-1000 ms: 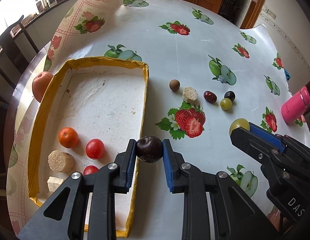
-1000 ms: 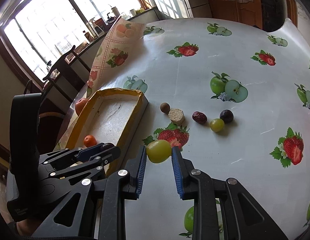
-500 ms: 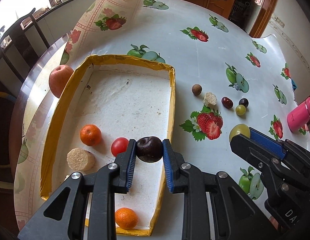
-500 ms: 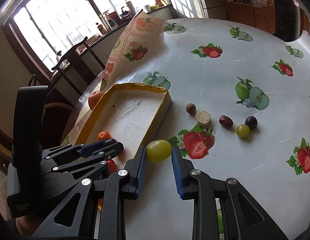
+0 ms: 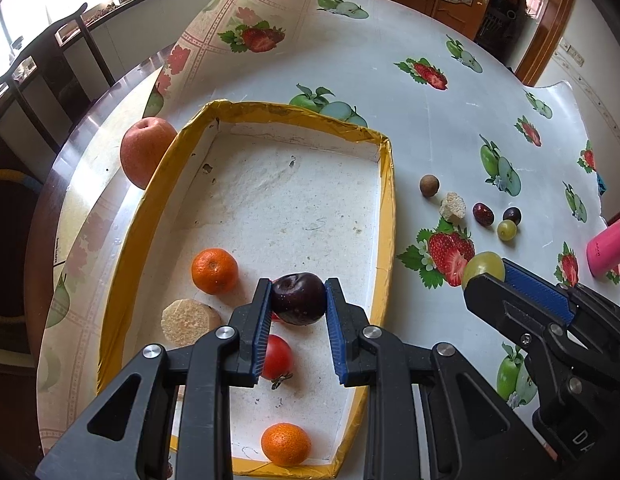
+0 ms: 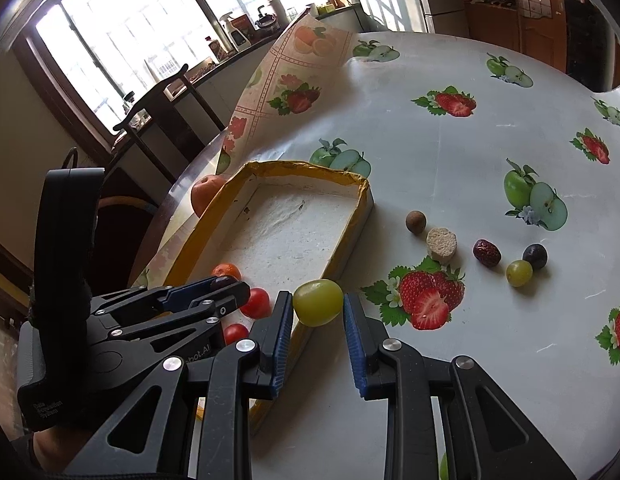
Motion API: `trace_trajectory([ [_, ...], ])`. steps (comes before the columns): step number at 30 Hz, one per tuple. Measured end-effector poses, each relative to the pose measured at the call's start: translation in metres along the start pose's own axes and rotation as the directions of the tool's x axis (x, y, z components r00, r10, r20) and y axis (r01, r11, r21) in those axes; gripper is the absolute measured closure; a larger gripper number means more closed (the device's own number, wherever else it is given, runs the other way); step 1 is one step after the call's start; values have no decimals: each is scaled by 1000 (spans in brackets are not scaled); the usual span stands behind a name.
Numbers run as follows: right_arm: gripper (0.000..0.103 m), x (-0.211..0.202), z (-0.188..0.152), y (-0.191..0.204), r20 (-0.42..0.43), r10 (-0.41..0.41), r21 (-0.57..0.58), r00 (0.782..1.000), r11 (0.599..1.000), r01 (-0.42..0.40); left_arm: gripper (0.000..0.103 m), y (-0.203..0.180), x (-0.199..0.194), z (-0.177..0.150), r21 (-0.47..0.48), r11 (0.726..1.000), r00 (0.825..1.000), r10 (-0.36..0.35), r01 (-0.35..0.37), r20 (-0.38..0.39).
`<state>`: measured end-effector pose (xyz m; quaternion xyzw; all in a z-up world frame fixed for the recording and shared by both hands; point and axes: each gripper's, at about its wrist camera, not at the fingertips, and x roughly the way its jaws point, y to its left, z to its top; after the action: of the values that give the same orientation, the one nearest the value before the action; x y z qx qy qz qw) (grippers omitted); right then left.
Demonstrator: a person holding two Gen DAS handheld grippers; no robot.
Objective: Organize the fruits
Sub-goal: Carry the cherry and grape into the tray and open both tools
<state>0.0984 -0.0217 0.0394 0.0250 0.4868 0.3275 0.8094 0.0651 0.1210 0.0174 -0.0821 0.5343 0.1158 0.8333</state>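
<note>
My left gripper (image 5: 298,300) is shut on a dark plum (image 5: 298,298) and holds it above the near part of the yellow-rimmed tray (image 5: 385,216). The tray holds two tangerines (image 5: 214,271), a red tomato (image 5: 276,358) and a beige round piece (image 5: 190,320). My right gripper (image 6: 315,308) is shut on a large green grape (image 6: 317,302), just right of the tray's near right rim (image 6: 349,240). Loose on the cloth lie a brown ball (image 6: 415,222), a beige piece (image 6: 441,245), a red date (image 6: 486,253), a dark grape (image 6: 534,256) and a small green grape (image 6: 519,273).
A red apple (image 5: 146,150) sits outside the tray's far left corner, near the table edge. A pink bottle (image 5: 609,246) lies at the right. The tablecloth's far corner (image 5: 246,12) is folded up. Chairs (image 6: 162,104) stand beyond the table.
Both grippers have moved left with their fruit. The plum went from over the tray's right rim to above the tray floor. The grape came up to the tray's right rim.
</note>
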Motion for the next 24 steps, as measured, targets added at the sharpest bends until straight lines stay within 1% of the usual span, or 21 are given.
trace_trajectory([
  [6,77,12,6,11,-9,23,-25,1000,999,-23,80,18,7,6,-31,999,1000,10,-10,-4],
  [11,77,32,14,20,-31,30,-50,999,998,-31,80,40,19,22,-74,997,1000,25,-26,-12],
  [16,77,57,25,31,-59,37,-71,998,997,-41,80,50,33,39,-80,996,999,41,-42,-14],
  [24,75,95,34,37,-115,42,-86,992,995,-53,80,62,65,52,-108,993,998,36,-43,-60],
])
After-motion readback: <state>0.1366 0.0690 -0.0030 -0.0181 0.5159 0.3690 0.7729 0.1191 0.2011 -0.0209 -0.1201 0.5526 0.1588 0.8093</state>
